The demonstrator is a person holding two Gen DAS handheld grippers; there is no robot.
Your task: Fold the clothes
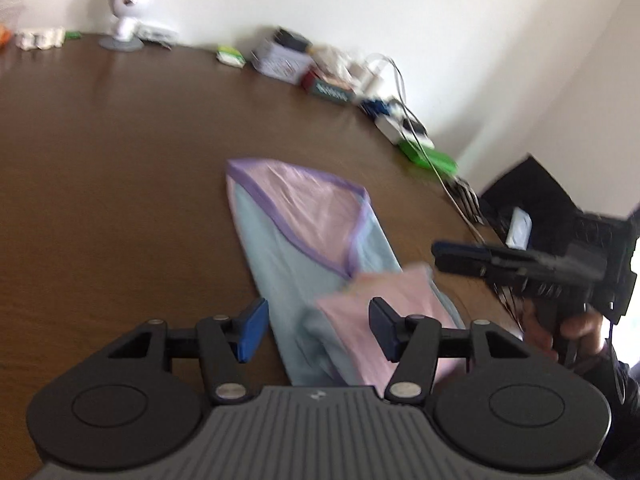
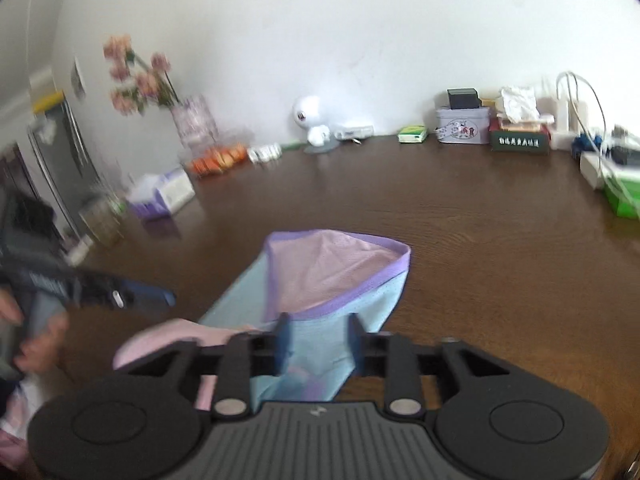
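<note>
A light blue garment (image 1: 288,268) with a pink inside and purple trim lies partly folded on the brown table (image 1: 120,160). A pink flap (image 1: 384,312) lies over its near end. My left gripper (image 1: 318,330) is open, its blue pads to either side of the garment's near end. My right gripper (image 2: 318,344) is open above the blue cloth (image 2: 320,332), its jaws narrower. The right gripper shows in the left wrist view (image 1: 460,256) at the right. The left gripper shows in the right wrist view (image 2: 160,300) at the left.
Along the table's far edge stand a white round figure (image 1: 128,12), a tin box (image 2: 462,128), a green box (image 2: 520,142), chargers and cables (image 1: 404,116), a tissue box (image 2: 164,194) and a vase of pink flowers (image 2: 192,120).
</note>
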